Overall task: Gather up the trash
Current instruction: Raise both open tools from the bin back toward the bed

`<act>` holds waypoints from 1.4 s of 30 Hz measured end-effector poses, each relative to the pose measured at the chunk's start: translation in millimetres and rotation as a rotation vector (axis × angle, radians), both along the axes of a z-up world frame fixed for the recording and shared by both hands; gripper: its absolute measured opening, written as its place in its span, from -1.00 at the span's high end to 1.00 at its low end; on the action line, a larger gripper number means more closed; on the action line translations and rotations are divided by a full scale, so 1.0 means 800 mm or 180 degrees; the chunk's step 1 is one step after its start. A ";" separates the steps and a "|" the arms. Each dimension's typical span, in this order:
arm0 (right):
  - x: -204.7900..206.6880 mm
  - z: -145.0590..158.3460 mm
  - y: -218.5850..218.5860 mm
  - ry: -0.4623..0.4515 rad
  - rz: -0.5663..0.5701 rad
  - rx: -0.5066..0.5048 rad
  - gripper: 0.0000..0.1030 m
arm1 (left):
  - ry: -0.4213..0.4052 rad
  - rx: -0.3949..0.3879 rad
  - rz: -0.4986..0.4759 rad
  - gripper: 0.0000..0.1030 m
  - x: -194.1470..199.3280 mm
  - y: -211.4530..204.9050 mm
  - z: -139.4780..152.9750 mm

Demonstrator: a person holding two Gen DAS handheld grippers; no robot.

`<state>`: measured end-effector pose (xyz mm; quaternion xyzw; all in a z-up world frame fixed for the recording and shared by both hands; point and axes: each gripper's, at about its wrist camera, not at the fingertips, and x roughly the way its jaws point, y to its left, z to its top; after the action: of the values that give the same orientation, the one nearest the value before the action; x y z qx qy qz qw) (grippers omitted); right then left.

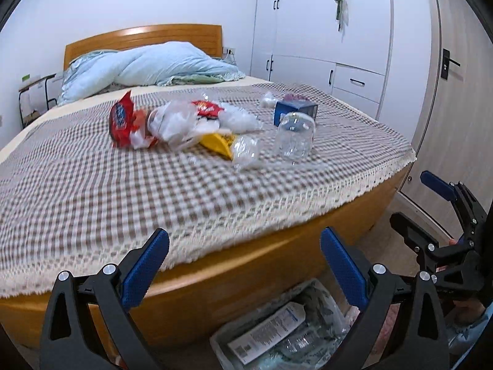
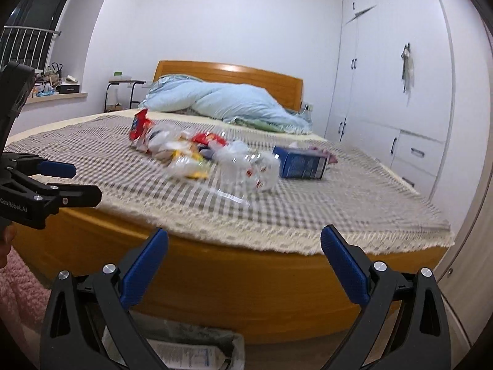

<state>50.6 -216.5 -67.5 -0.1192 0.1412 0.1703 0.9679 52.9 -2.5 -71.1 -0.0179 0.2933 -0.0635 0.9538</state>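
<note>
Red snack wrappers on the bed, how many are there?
2. One red wrapper stands at the left end of the trash pile; a second red wrapper lies farther back in the middle, partly under clear plastic. More may be hidden beneath.

Both wrist cameras look from beyond the foot of the bed [image 1: 277, 246] toward its headboard [image 2: 246, 77], held low, near the footboard. The left wrist view faces across from the bed's left corner; the right wrist view stands further right. Both share the litter pile [image 1: 185, 123] mid-bed and the white wardrobe [image 2: 400, 92].
</note>
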 end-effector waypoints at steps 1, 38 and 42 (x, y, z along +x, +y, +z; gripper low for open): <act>0.004 0.003 0.000 -0.0039 -0.0009 -0.0002 -0.84 | -0.0017 0.0010 -0.0008 -0.85 0.003 -0.002 0.002; 0.161 0.055 -0.010 -0.0312 -0.0560 -0.0195 -0.84 | 0.0145 -0.0040 0.0034 -0.85 0.183 -0.020 0.021; 0.179 0.059 -0.025 -0.0306 -0.0709 -0.0164 -0.84 | 0.0160 -0.0013 -0.0064 -0.85 0.199 -0.037 0.026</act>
<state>193.9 -236.4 -20.2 -0.1356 0.1113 0.0521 0.9831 212.0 -32.3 -50.2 -0.0185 0.3173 -0.0731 0.9453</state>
